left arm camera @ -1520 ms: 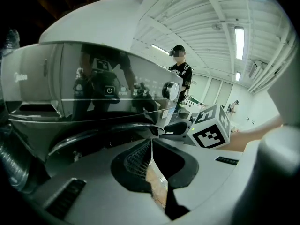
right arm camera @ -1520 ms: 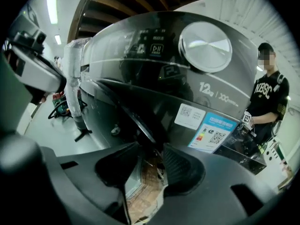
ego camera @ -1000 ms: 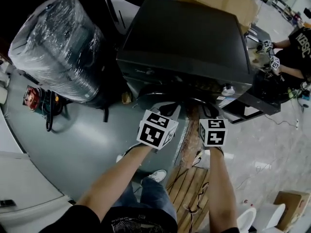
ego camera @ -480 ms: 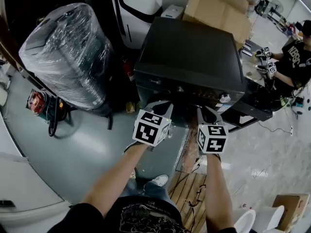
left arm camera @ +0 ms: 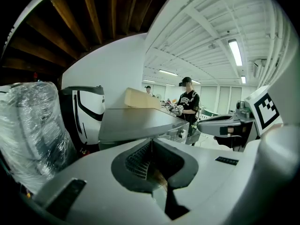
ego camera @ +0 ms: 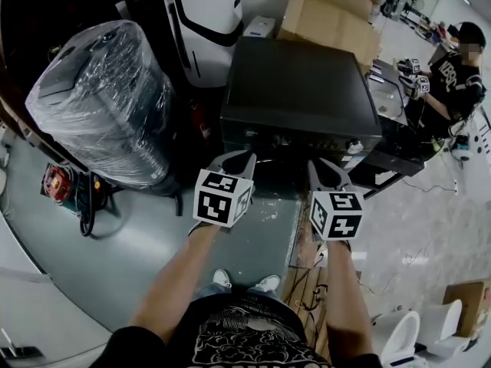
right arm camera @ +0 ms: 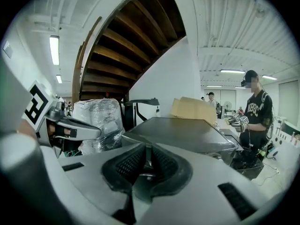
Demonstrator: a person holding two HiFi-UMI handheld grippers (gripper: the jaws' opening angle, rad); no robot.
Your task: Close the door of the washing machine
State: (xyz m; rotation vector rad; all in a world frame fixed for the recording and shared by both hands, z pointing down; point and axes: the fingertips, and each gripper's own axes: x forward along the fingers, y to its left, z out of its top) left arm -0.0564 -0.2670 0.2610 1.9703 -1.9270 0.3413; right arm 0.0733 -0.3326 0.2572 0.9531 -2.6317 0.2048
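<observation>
- A small red device with black hoses (ego camera: 58, 181) lies on the grey floor (ego camera: 130, 236), at 9 o'clock of the left tongs (ego camera: 235, 159).
- A tall bundle wrapped in clear plastic film (ego camera: 100, 102) stands at 10 o'clock of those tongs, near the left side of the dark grey box-shaped washing machine (ego camera: 303, 90).
- A white-and-black moulded appliance (ego camera: 201, 18) stands at 11 o'clock, between the bundle and the washing machine.
- The left tongs are pressed together with nothing in them and point toward 12 o'clock, at the machine's front.
- The washing machine sits at 12 o'clock of both tongs, with a silvery knob (ego camera: 354, 146) on its near edge.
- The machine's front lies in shadow below that edge, between the two tongs, so the door cannot be made out.
- A brown cardboard box (ego camera: 330, 18) rests behind the machine, at 12 o'clock.
- The right tongs (ego camera: 328, 176), at 3 o'clock of the left ones, are closing; a slim gap shows at the tips, with nothing in it.
- Wooden slats with loose cables (ego camera: 305, 286) lie on the floor at 6 o'clock of the right tongs, under the forearm.
- A person in a black shirt and cap (ego camera: 454, 75) stands at 2 o'clock, beyond the machine's right side, holding another marker-cubed tool (ego camera: 410, 75).
</observation>
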